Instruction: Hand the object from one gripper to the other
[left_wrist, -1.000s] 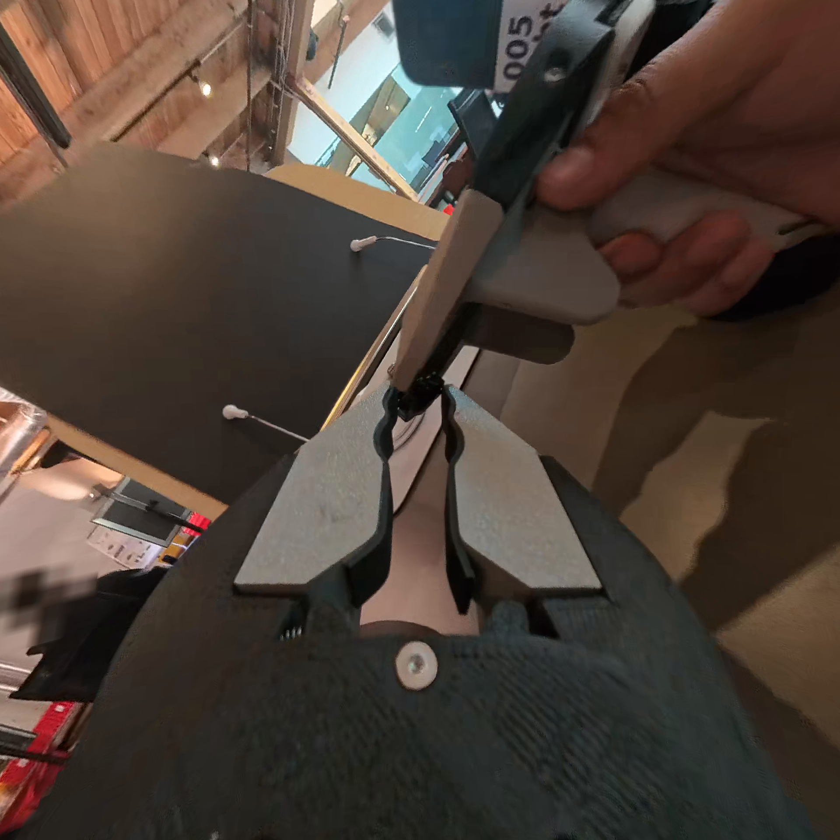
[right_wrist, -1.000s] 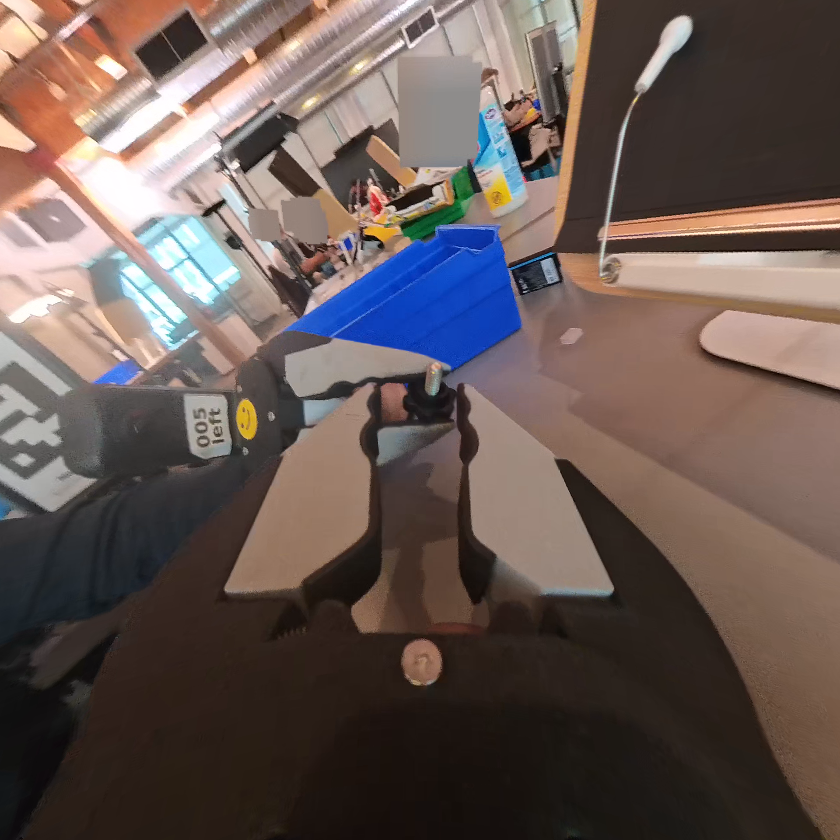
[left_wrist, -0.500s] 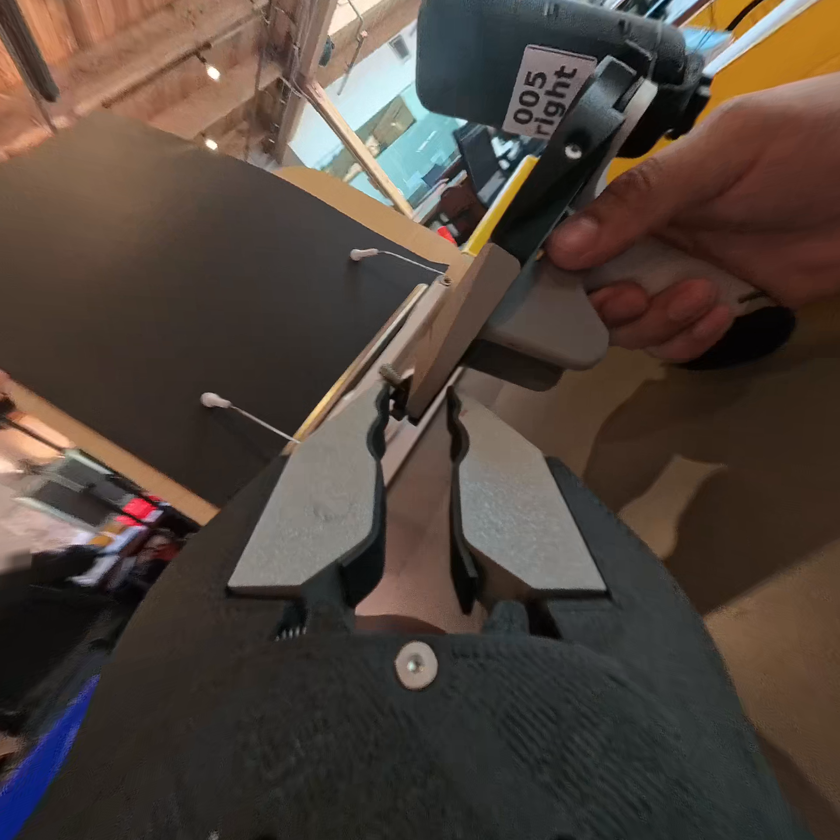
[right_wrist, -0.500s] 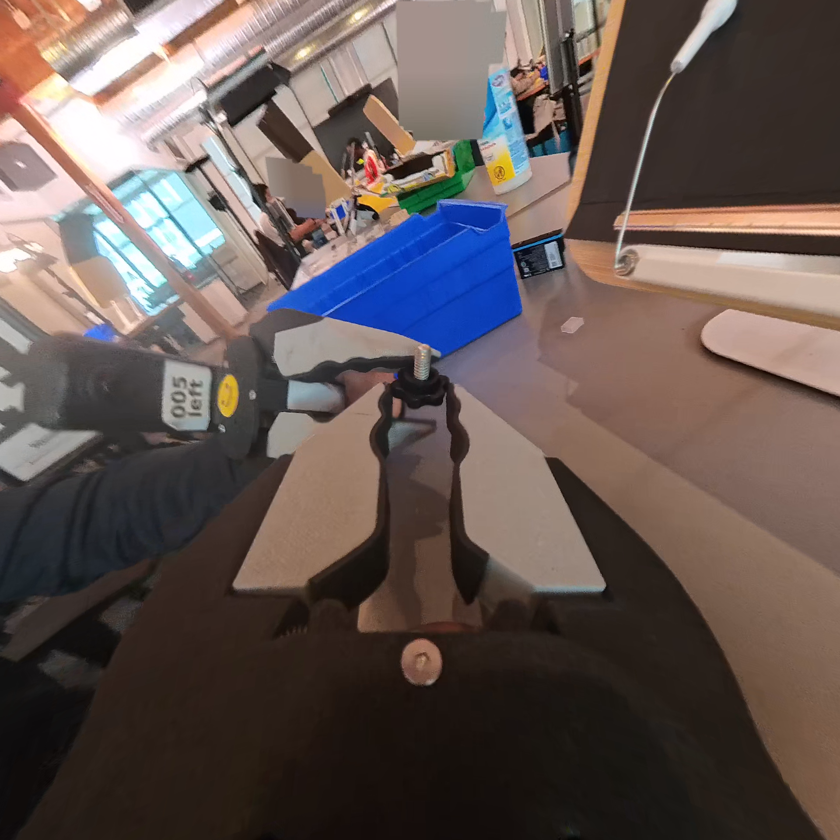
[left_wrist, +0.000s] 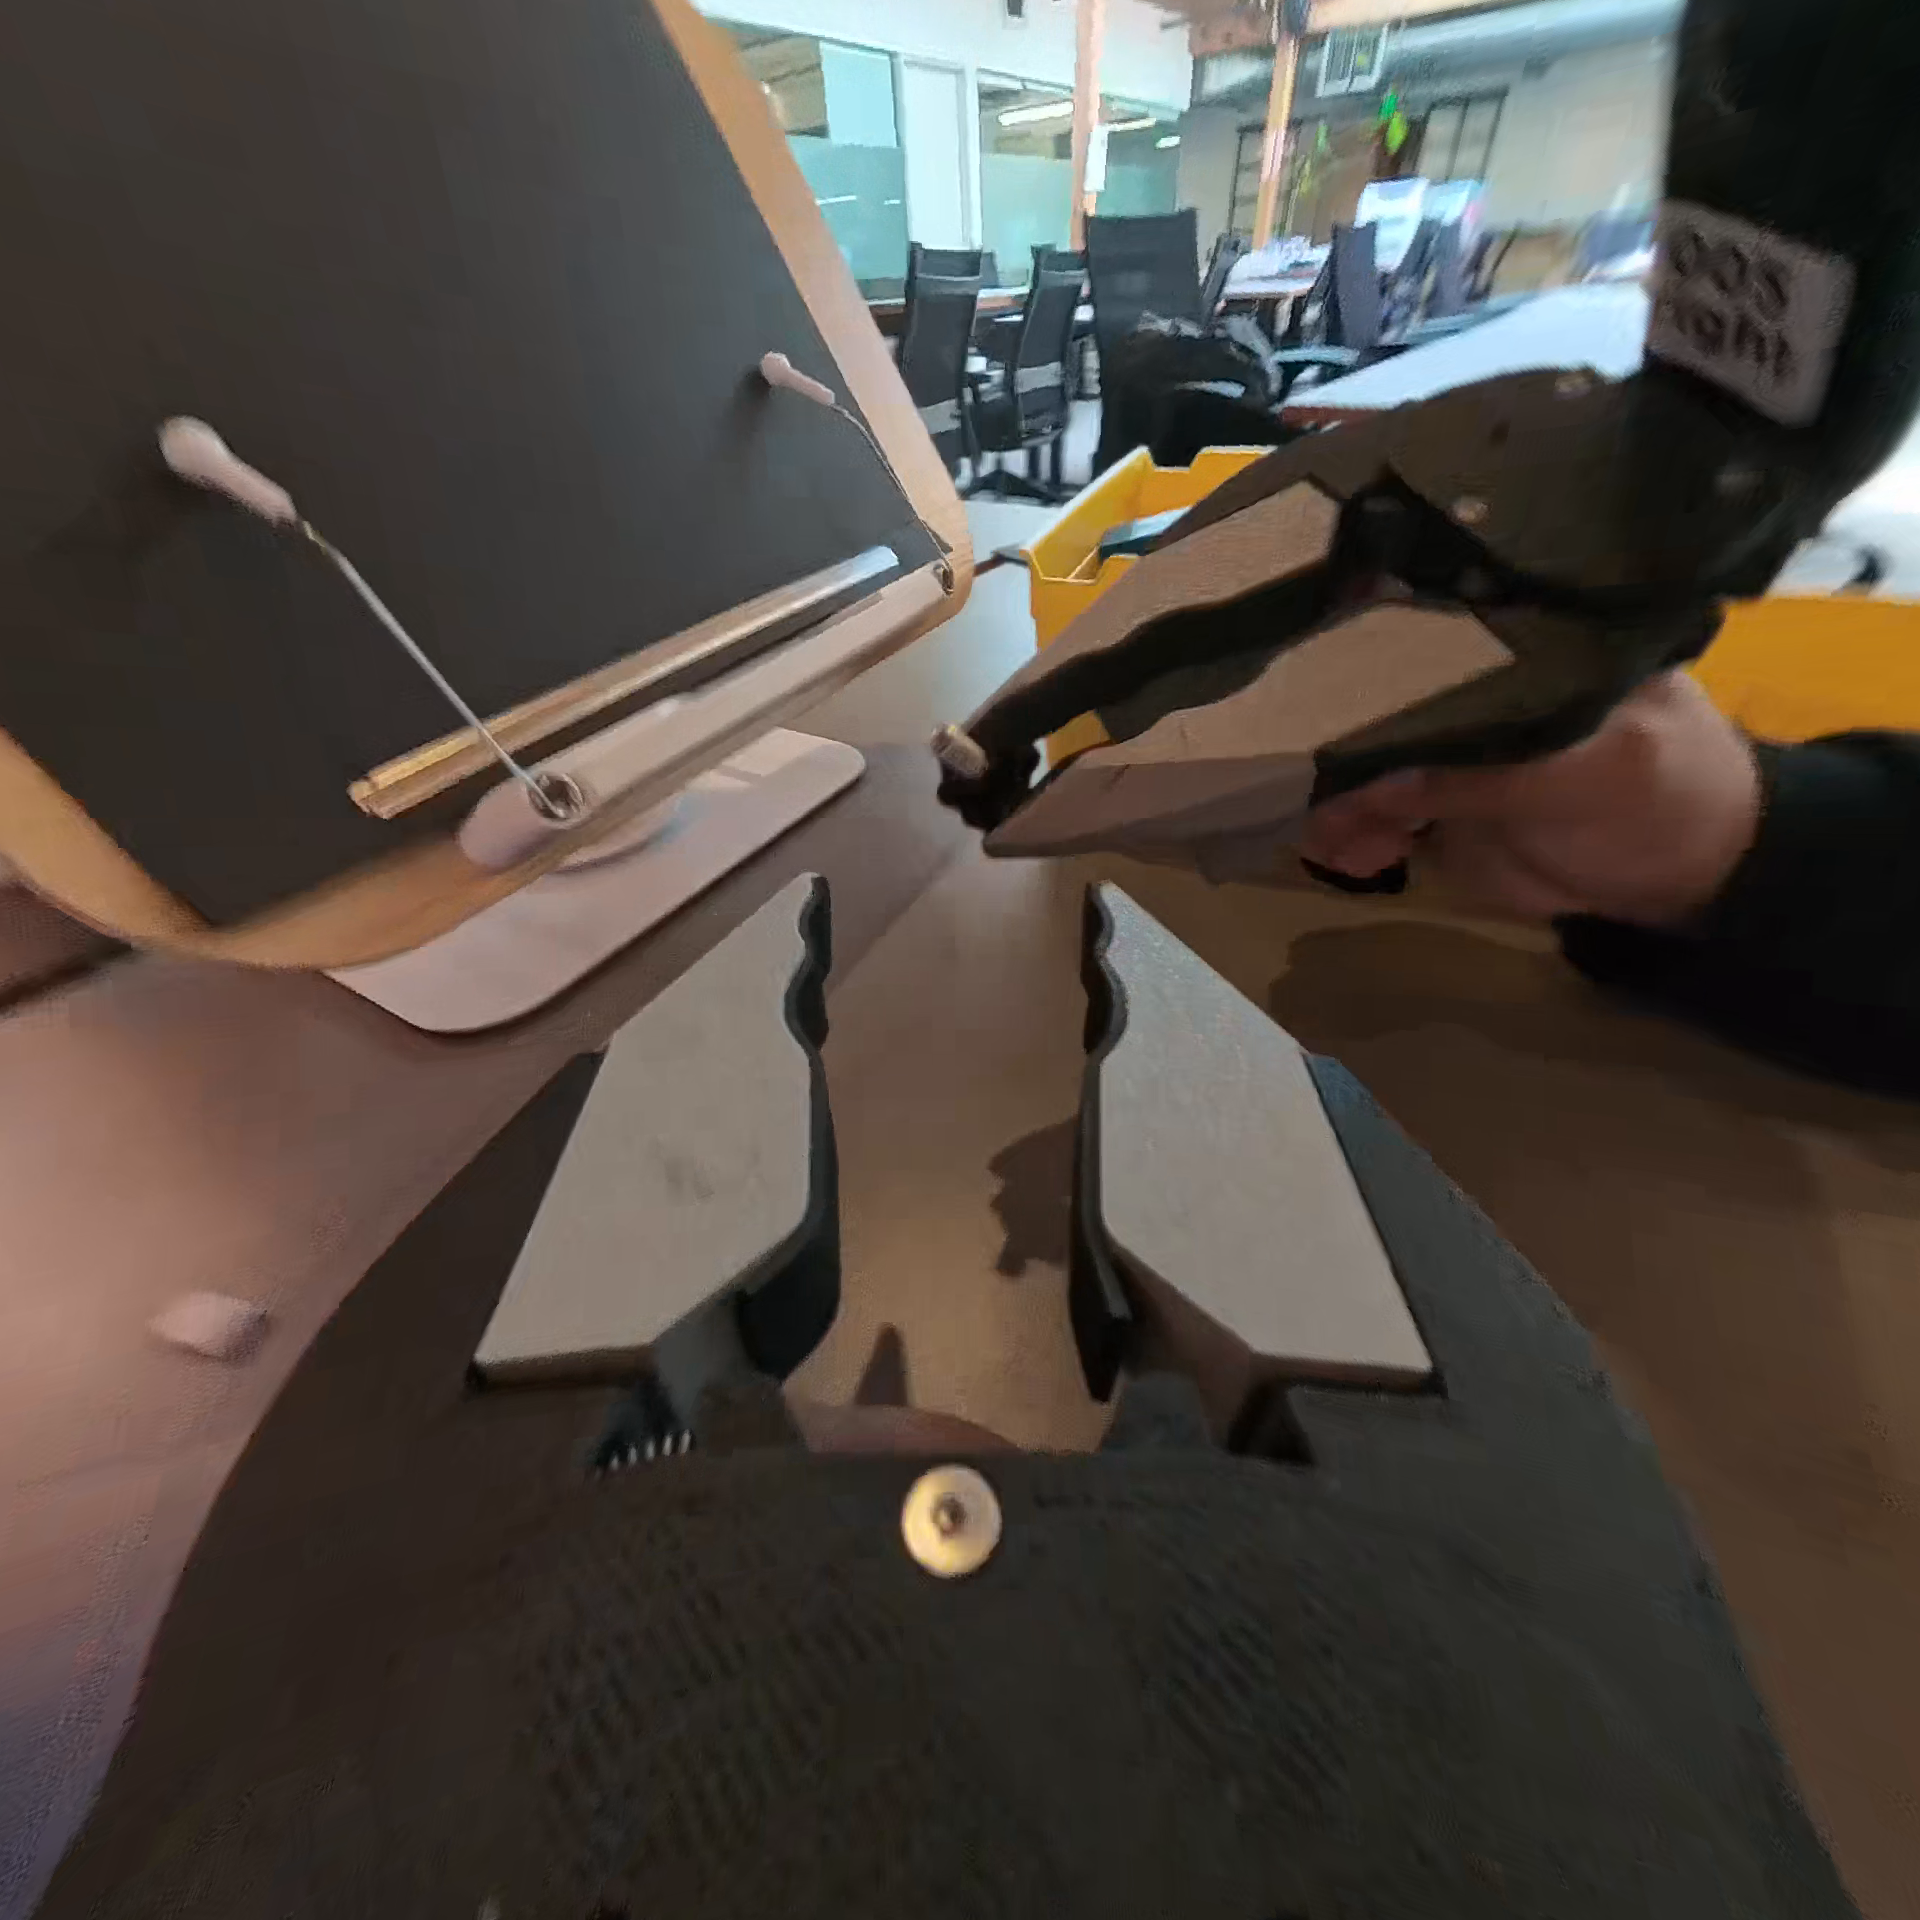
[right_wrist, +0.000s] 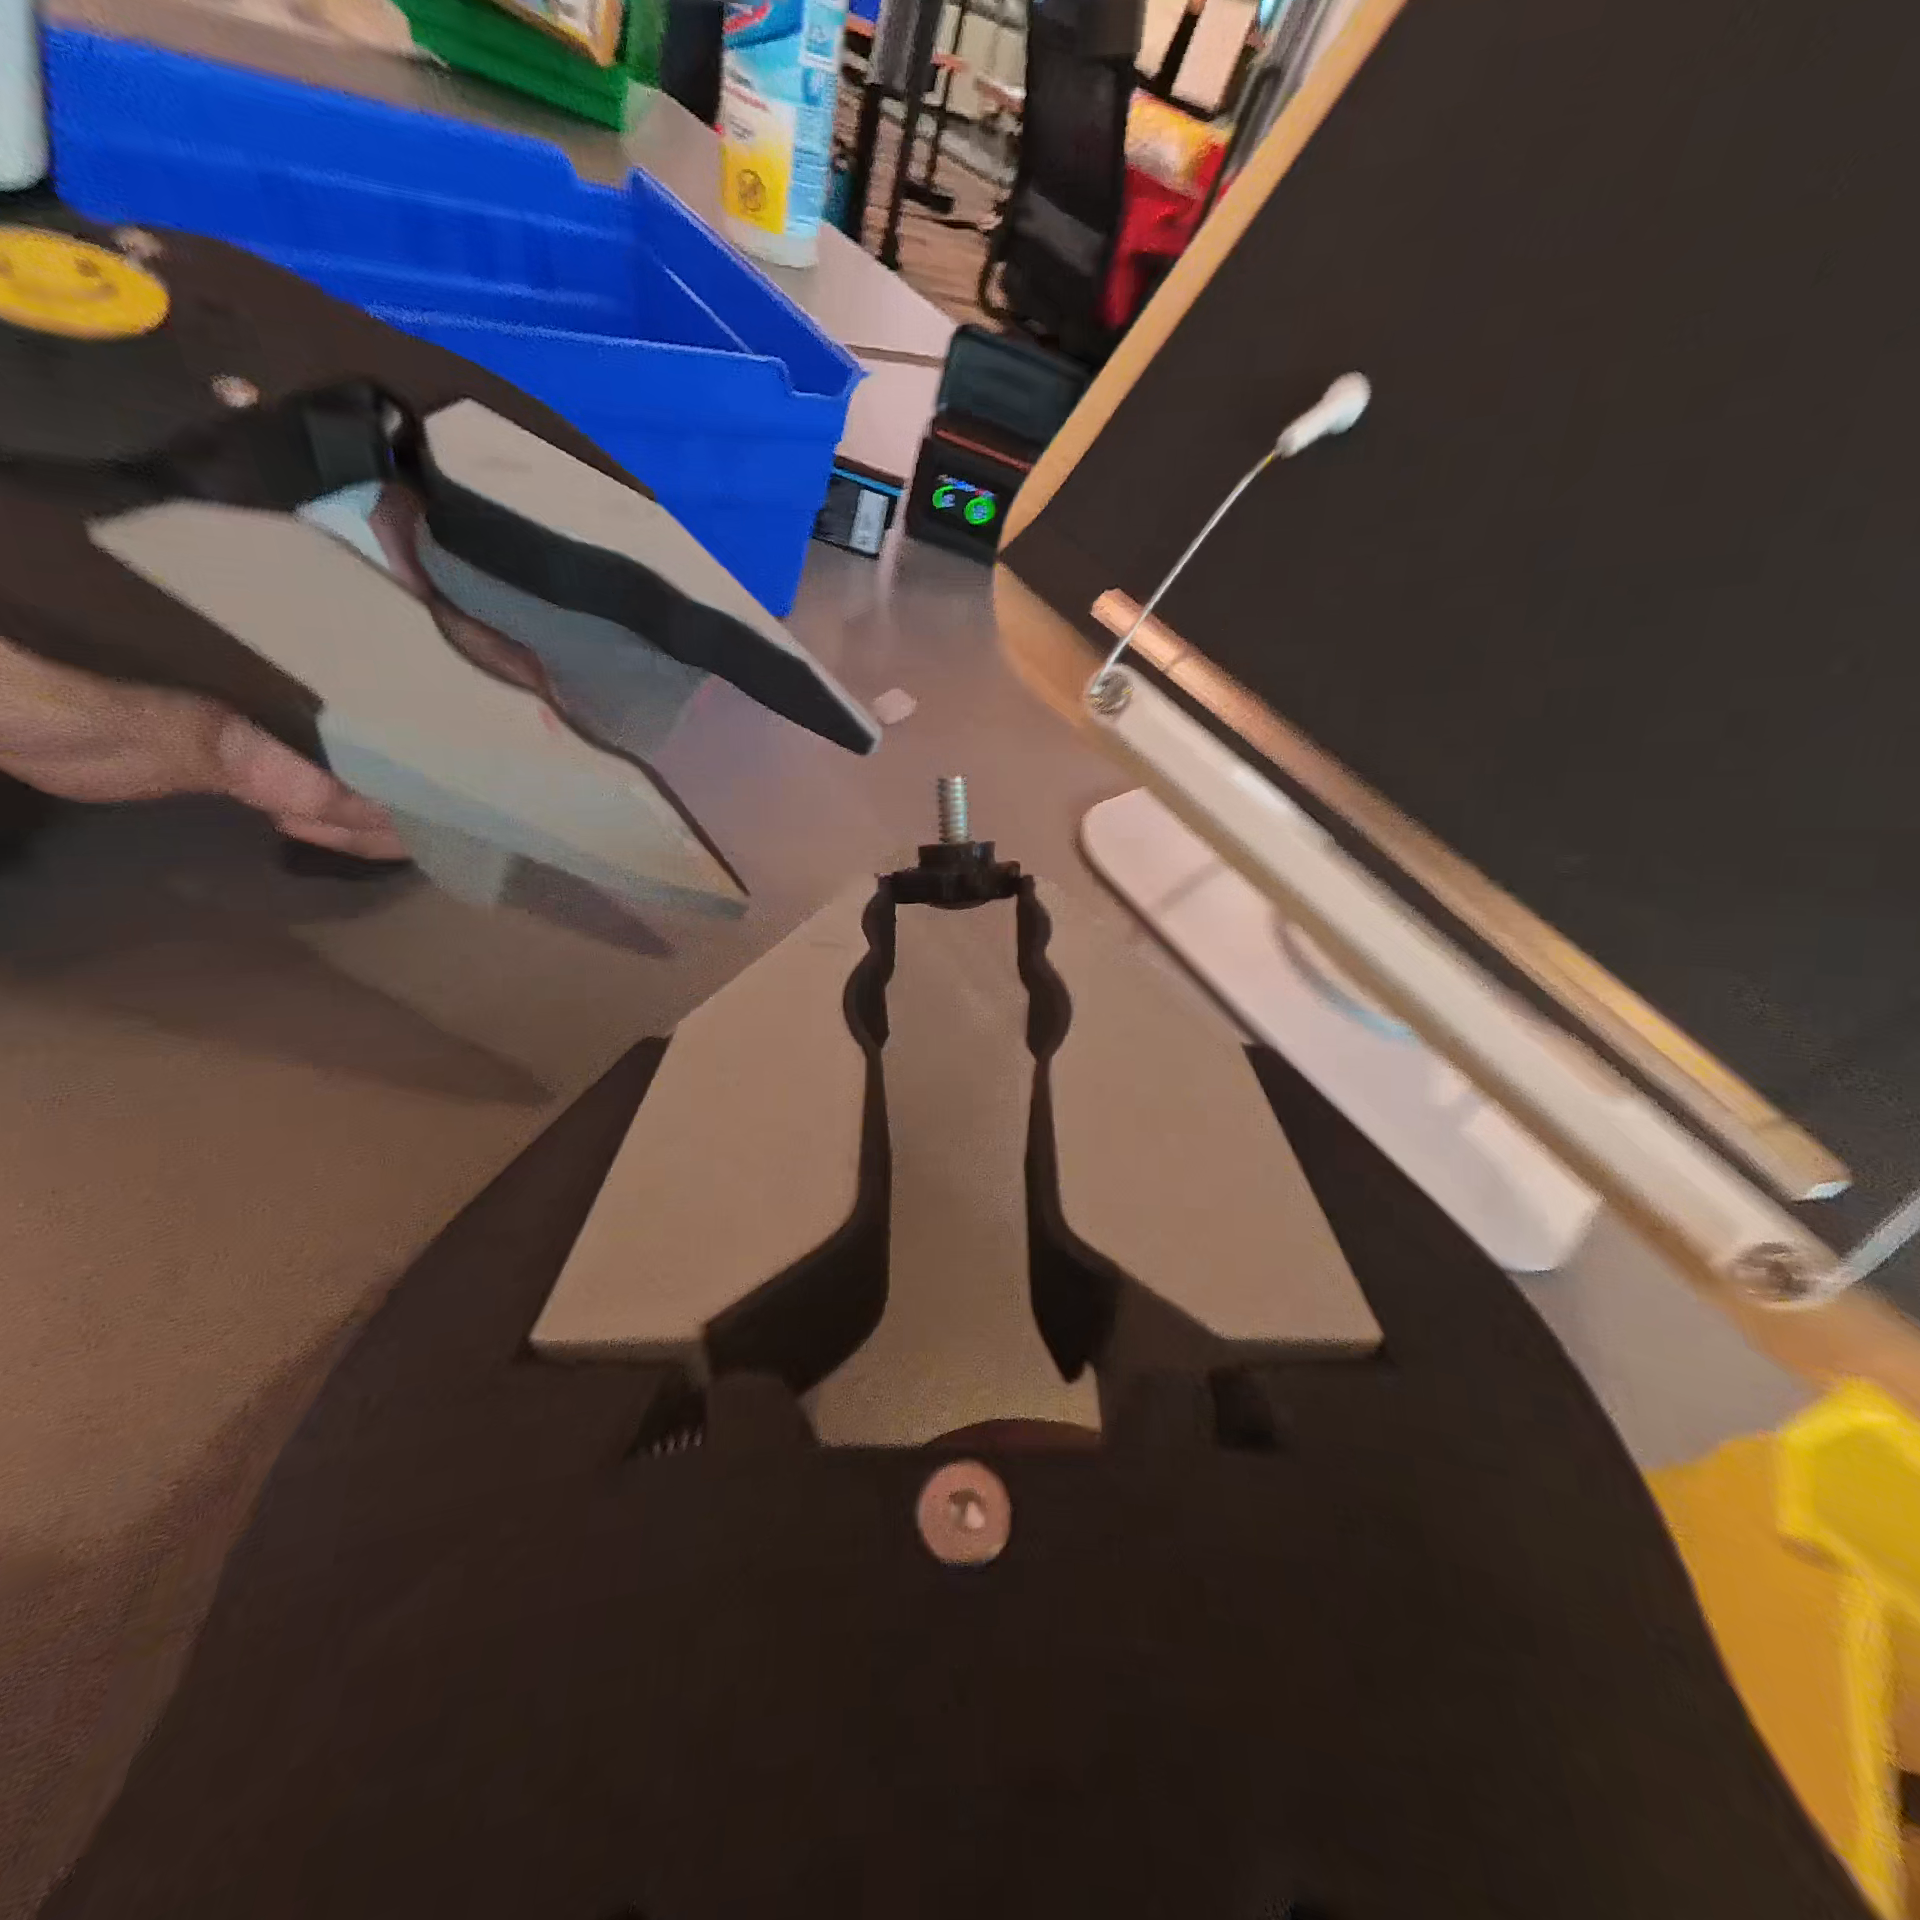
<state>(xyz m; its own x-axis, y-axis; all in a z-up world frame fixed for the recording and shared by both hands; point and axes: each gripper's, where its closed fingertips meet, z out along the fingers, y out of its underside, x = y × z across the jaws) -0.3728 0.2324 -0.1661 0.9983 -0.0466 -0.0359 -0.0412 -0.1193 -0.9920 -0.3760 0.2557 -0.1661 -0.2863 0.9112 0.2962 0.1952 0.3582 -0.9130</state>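
The object is a black knob with a silver threaded stud (right_wrist: 956, 857). My right gripper (right_wrist: 956, 883) is shut on the knob's black head at its fingertips, stud pointing away. In the left wrist view the same knob (left_wrist: 977, 774) sits at the tips of the right gripper (left_wrist: 997, 790), up and right of my own fingers. My left gripper (left_wrist: 956, 935) is open and empty above the brown table (left_wrist: 1558, 1195). It also shows in the right wrist view (right_wrist: 769, 790), open, at the left of the knob and apart from it.
A black board on a wooden stand with a white base (left_wrist: 582, 914) and wire clips stands close by (right_wrist: 1558, 520). A blue bin (right_wrist: 582, 343) lies at the back left, a yellow bin (left_wrist: 1122, 582) behind the right gripper. A person's hand (left_wrist: 1558, 821) holds the right gripper. My left and right fingertips are right by each other.
Both grippers met at the knob; the right closed on it. My left gripper has opened, let go and drawn back. Both views have swung down toward the table.
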